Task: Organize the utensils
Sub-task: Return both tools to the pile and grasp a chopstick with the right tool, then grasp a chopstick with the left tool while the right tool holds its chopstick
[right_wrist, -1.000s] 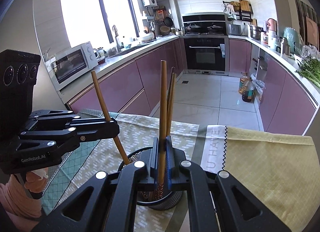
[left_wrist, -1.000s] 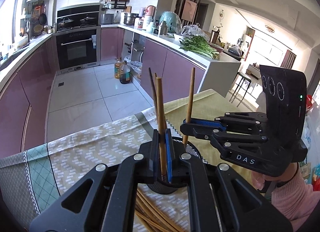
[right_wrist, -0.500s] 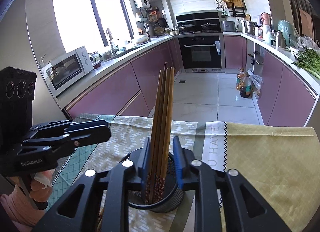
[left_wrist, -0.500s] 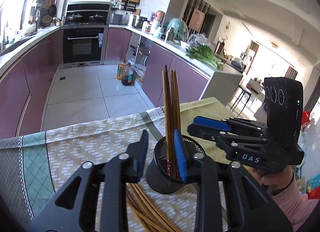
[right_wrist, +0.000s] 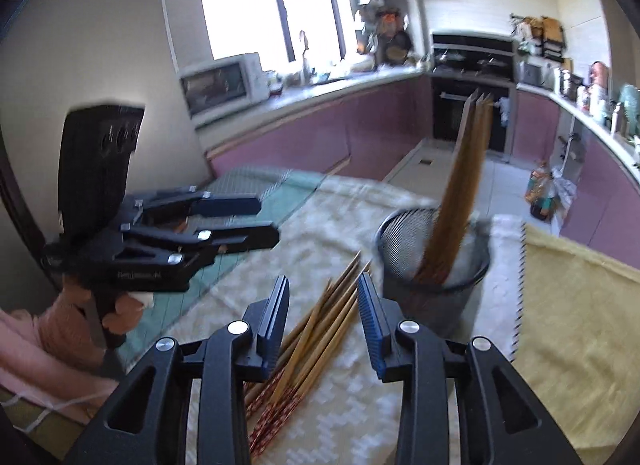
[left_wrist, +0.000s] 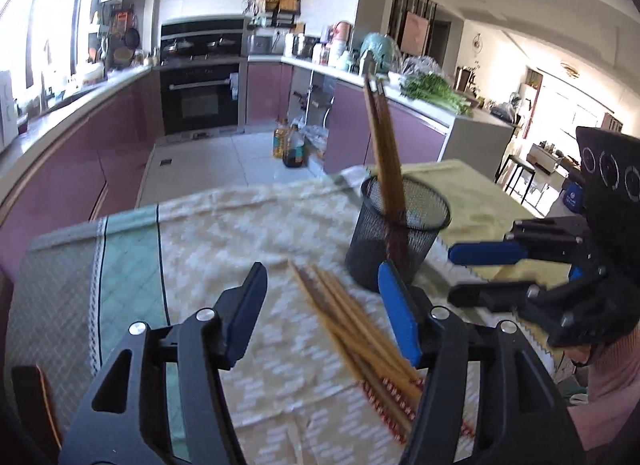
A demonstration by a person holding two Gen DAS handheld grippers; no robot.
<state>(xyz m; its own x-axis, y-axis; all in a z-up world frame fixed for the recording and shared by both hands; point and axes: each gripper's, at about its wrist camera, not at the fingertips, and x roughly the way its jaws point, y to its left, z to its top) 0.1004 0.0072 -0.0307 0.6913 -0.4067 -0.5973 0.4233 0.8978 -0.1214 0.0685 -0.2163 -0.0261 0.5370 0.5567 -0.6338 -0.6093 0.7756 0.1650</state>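
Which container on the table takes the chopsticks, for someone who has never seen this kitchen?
Start at the cloth-covered table facing the purple cabinets. Where the patterned cloth meets the yellow one stands a black mesh cup, upright, with a few chopsticks leaning in it. It is the table's only container; the loose chopsticks lie flat beside it.

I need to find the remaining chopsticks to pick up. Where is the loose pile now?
The loose chopsticks lie flat on the patterned tablecloth, just left of the black mesh holder in the right wrist view, directly ahead of the right tongs.
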